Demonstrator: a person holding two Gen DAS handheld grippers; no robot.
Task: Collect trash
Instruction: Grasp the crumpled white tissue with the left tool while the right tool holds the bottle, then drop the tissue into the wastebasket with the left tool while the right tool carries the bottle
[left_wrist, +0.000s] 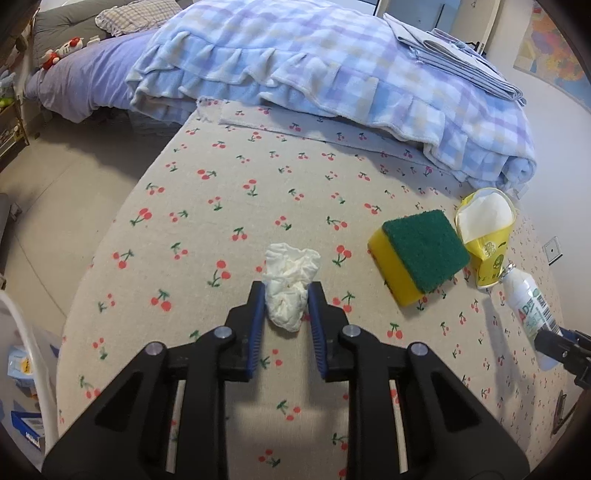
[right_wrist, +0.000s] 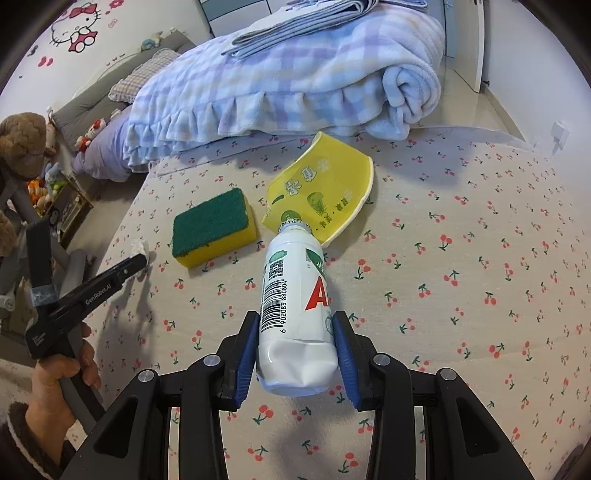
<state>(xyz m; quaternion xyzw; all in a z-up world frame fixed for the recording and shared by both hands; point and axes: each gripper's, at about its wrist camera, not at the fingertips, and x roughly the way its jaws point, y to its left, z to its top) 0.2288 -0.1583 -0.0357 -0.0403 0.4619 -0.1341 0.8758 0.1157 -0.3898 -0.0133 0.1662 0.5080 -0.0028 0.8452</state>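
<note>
The cherry-print sheet (left_wrist: 229, 206) lies bare and open to the left of and beyond the tissue (left_wrist: 291, 284), up to the folded blanket (left_wrist: 332, 74), which walls off the far side. To the right the way is crowded: the sponge (left_wrist: 421, 254), the crushed yellow cup (left_wrist: 487, 236) just beside it, and the bottle (right_wrist: 295, 295), whose neck touches the cup. Between sponge and tissue a narrow strip of sheet stays free. The sheet right of the bottle is bare in the right wrist view.

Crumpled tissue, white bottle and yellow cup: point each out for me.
crumpled tissue (left_wrist: 290, 286), left wrist view, its middle.
white bottle (right_wrist: 295, 295), right wrist view, its label.
yellow cup (right_wrist: 325, 192), right wrist view, its flattened side.
</note>
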